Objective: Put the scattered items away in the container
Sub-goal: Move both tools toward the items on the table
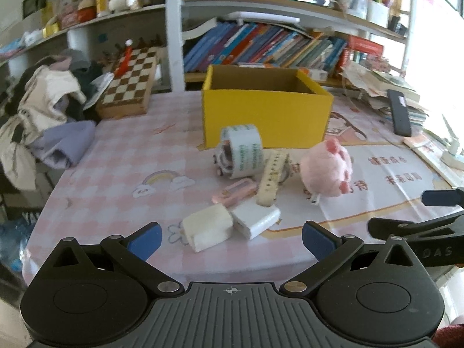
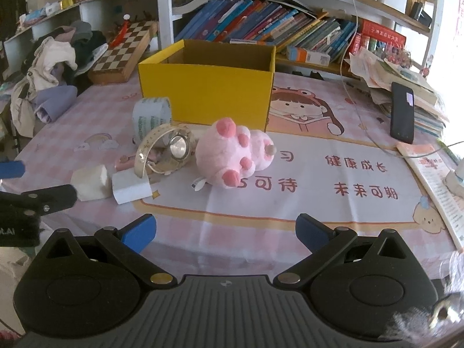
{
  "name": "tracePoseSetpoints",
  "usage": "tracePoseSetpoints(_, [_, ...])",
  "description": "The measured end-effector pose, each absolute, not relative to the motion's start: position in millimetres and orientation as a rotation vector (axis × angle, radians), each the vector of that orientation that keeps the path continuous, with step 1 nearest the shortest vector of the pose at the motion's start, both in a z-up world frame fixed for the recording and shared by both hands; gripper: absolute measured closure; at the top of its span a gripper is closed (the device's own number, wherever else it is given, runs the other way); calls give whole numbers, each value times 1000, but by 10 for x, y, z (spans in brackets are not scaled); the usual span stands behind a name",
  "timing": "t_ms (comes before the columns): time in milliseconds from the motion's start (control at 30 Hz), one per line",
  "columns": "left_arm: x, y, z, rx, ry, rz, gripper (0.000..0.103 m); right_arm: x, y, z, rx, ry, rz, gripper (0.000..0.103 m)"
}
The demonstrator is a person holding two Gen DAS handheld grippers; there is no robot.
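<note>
An open yellow box (image 1: pixel 266 110) (image 2: pixel 206 87) stands mid-table. In front of it lie a roll of printed tape (image 1: pixel 242 150) (image 2: pixel 151 117), a cream ruler strip (image 1: pixel 272 181) (image 2: pixel 150 145), a pink plush pig (image 1: pixel 326 168) (image 2: pixel 235 152), a pink flat case (image 1: pixel 235 192), and two white blocks (image 1: pixel 207 230) (image 1: pixel 256 220) (image 2: pixel 90 182) (image 2: pixel 130 187). My left gripper (image 1: pixel 232 242) is open and empty, just short of the white blocks. My right gripper (image 2: pixel 226 235) is open and empty, short of the pig.
A chessboard box (image 1: pixel 127 87) and a heap of clothes (image 1: pixel 49 107) lie at the left. Bookshelves (image 1: pixel 261 46) run along the back. A black phone (image 2: pixel 401 113) rests on stacked papers at the right, with a white cable (image 2: pixel 359 116) trailing across the tablecloth.
</note>
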State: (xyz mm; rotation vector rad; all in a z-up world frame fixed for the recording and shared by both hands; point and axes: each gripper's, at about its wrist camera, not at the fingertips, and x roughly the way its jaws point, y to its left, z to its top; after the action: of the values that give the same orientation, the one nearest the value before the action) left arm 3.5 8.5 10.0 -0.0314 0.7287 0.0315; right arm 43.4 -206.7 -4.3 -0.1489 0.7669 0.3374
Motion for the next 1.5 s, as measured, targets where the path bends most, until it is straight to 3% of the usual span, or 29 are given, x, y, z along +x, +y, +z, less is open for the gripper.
tracePoseSetpoints(1500, [375,202,7,31,806,-14,0,924,-2070,-85,-117,788,351,0])
